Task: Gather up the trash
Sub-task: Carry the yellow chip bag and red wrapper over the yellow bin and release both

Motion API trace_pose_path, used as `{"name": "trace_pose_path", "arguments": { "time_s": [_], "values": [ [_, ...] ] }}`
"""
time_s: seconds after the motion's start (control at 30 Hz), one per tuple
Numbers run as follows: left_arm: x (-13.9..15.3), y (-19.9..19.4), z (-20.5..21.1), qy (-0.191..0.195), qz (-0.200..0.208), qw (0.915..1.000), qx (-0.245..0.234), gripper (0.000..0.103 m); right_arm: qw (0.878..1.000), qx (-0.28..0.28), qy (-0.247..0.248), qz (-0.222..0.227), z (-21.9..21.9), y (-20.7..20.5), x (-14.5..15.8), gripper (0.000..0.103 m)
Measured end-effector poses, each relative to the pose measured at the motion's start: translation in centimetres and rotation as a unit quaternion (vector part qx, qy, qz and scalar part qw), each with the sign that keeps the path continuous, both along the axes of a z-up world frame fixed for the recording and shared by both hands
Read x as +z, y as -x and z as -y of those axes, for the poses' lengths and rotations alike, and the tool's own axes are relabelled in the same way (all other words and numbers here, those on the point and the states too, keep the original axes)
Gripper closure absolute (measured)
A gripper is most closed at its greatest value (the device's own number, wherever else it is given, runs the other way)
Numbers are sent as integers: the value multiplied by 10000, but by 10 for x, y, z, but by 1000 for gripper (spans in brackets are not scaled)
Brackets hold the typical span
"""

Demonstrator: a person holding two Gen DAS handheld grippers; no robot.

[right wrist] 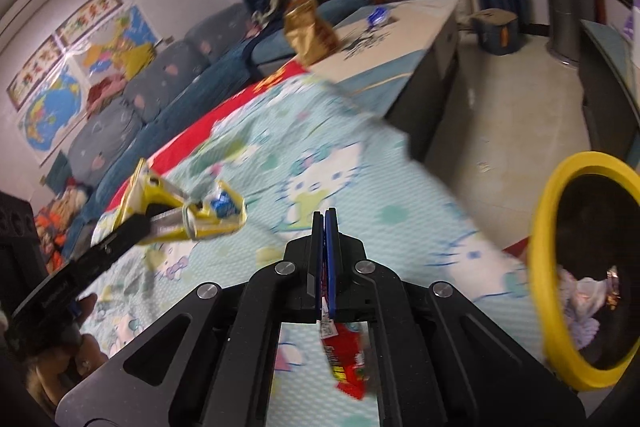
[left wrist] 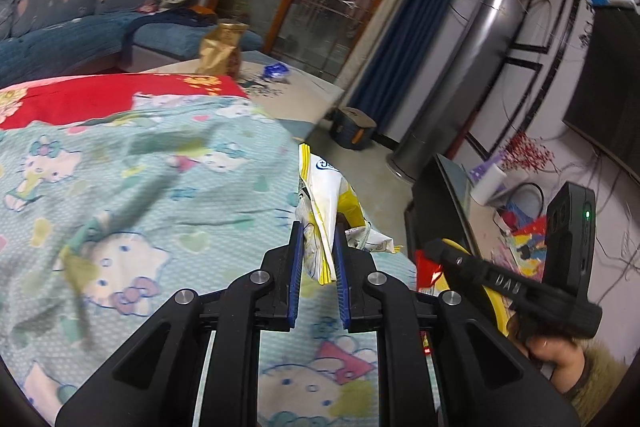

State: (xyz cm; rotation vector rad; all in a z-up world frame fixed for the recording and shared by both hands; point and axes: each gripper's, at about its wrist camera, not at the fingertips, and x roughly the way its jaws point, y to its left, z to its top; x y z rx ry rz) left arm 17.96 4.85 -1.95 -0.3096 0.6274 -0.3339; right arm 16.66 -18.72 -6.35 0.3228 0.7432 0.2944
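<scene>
2 wrappers are in hand and both could be lost before they reach the yellow-rimmed bin (right wrist: 549,211), which sits at the right, beside the bed edge, w/ crumpled paper already inside.

Risk 1: the red snack wrapper (right wrist: 346,359) is pinched only by its top corner, and the rest dangles below the right gripper (right wrist: 325,223). A quick swing could, I judge, tear that corner or let it slip out onto the Hello Kitty bedsheet (left wrist: 140,187).

Risk 2: the yellow-and-white snack bag (left wrist: 320,203) is crumpled and stands tall above the left gripper (left wrist: 318,247), w/ a loose flap off to the right. It may catch the bin rim, or spring free if the grip eases early.

Risk 3: the 2 tools are near each other, so they could knock together over the bin mouth. 1 at a time looks safer.

Jaws, left: narrow gap, pads pressed on the lower part of the yellow-and-white bag, which hangs clear of the sheet. Jaws, right: fully closed, pads together on the thin edge of the red wrapper.

Still uncollected, by the look of it: a gold foil bag (left wrist: 220,49) and a small blue wrapper (left wrist: 276,71) on the far worktop (right wrist: 408,23).
</scene>
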Motion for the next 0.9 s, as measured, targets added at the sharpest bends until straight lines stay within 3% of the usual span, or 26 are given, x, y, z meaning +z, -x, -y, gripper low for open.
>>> {"name": "trace_pose_path", "arguments": {
  "time_s": [0.5, 0.9],
  "values": [
    [3, 6, 80, -262, 80, 9958, -871, 89, 9957, -868, -7, 310, 81, 14, 16, 103],
    [2, 10, 144, -494, 119, 9856, -1613, 89, 9899, -1357, 128, 394, 135, 19, 18, 103]
  ]
}}
